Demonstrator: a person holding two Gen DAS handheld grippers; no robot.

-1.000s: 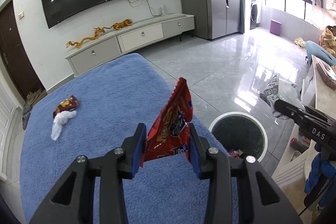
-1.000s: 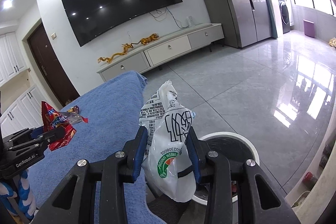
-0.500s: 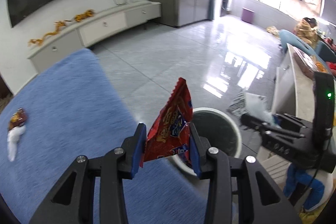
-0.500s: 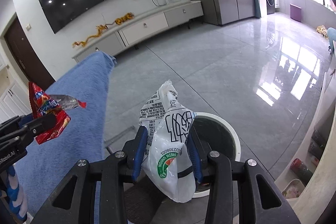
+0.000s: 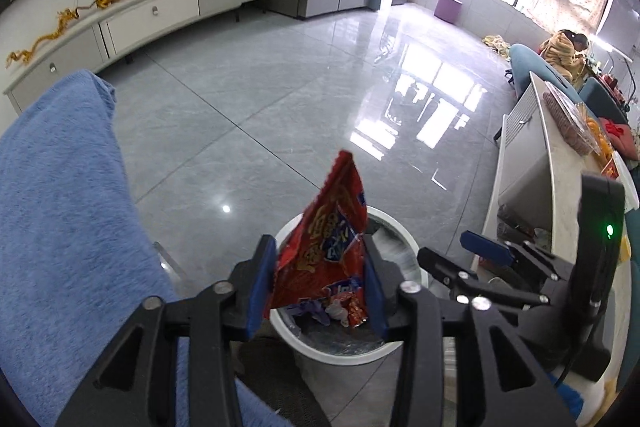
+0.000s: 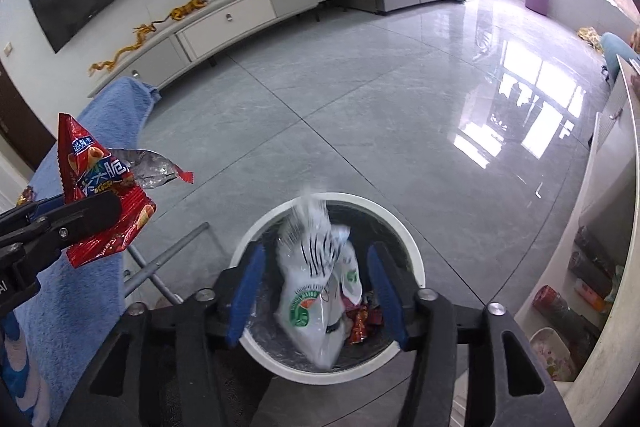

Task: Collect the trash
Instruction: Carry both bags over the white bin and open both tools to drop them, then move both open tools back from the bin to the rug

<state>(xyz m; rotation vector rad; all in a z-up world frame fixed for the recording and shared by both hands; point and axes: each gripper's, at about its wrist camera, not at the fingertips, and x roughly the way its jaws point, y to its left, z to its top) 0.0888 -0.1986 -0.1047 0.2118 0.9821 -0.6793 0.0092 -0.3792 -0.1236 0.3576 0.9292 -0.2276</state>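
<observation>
Glossy tiled floor (image 5: 256, 95), fuzzy blue cloth (image 5: 68, 211)

Opening left tongs (image 5: 320, 287), red wrapper (image 5: 328, 243), bin (image 5: 394, 227)

You'll find little that reads clearly. The red snack packet (image 6: 102, 203), at the left of the right wrist view, carries Chinese characters in white on a blue band; in the left wrist view its print is yellow and too creased to read. The white plastic bag (image 6: 316, 291) over the bin bears a round green-ringed logo, its lettering blurred.
</observation>
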